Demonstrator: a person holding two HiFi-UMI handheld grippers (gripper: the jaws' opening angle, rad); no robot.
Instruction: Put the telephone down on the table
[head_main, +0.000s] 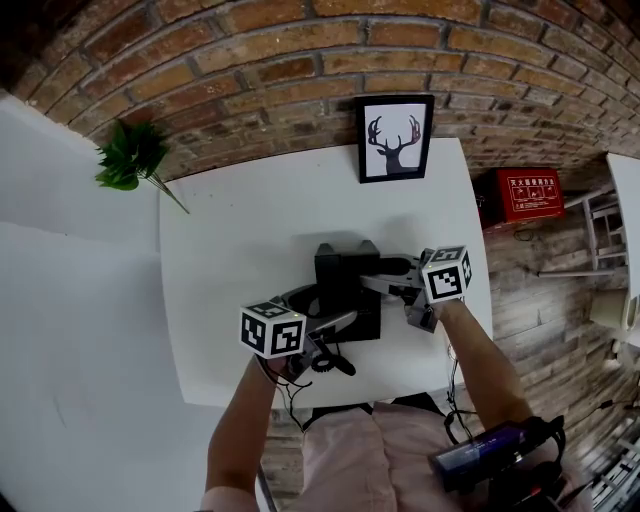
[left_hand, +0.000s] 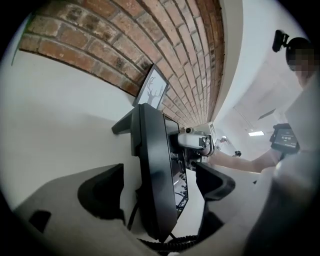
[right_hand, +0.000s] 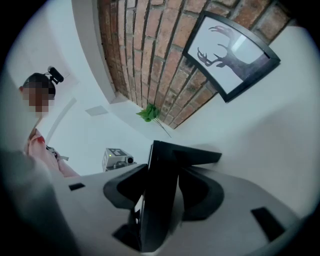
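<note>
Looking down from the head view, the black telephone (head_main: 345, 290) sits low over the middle of the white surface (head_main: 230, 250), between the two tools: the left hand-held gripper (head_main: 318, 308) comes at its near corner and the right hand-held gripper (head_main: 385, 277) reaches in from the other side. Whether the base already rests on the surface cannot be told from here. In the left gripper view, the left hand-held gripper (left_hand: 157, 185) stands wide, its jaws straddling the telephone (left_hand: 152, 165) with a gap on each side, so it grips nothing. A coiled cord (left_hand: 165, 245) runs just below the jaws, and the right hand-held gripper (left_hand: 195, 145) shows beyond the slab. In the right gripper view, the right hand-held gripper (right_hand: 162, 192) is clamped narrow on the thin edge of the telephone (right_hand: 162, 170), both jaws pressing its faces. The left hand-held gripper (right_hand: 117, 159) lies ahead and to the left of them. The step in hand looks like the set-down itself, with the right tool carrying the load. The next move probably calls for easing the base flat until the surface takes the weight. After that the right jaws should part, and both tools should draw back without snagging the cord.
</note>
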